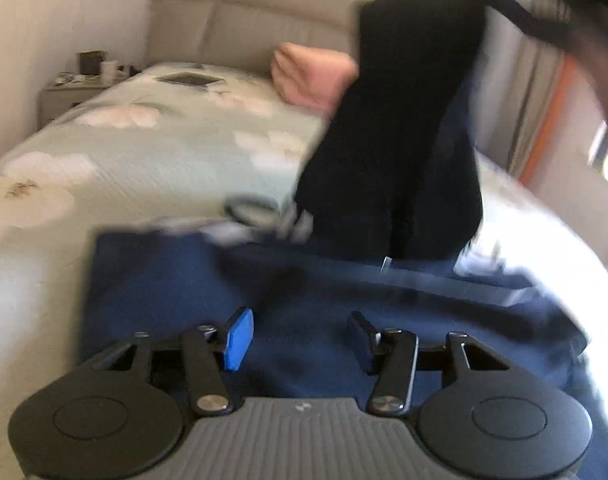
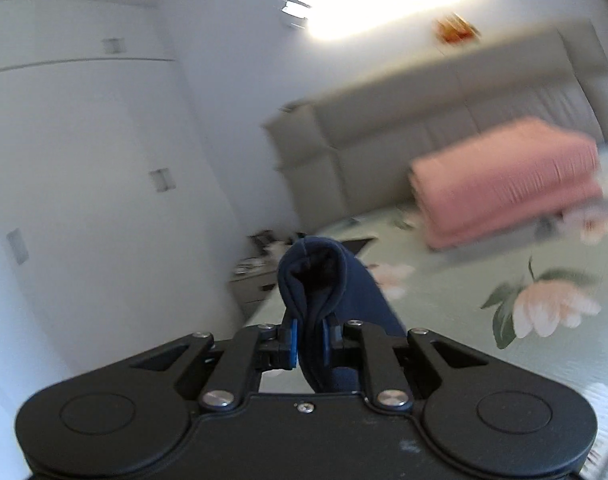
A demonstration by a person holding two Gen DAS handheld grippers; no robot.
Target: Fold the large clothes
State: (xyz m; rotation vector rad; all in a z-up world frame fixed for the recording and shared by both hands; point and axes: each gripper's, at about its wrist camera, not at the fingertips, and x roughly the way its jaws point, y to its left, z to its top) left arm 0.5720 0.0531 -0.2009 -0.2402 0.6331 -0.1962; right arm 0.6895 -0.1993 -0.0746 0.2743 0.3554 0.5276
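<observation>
Right wrist view: right gripper (image 2: 307, 346) clamps a navy garment (image 2: 315, 280) fold, frame centre. Left gripper (image 1: 300, 338) hovers open over it, lower frame. Lift evenly; keep hem taut.

Left tongs (image 1: 300, 340): black linkage arms, silver pivot screws, round black discs at four and eight o'clock, ribbed grey body, blue pads. Right tongs (image 2: 308, 340): same, smooth black body.
</observation>
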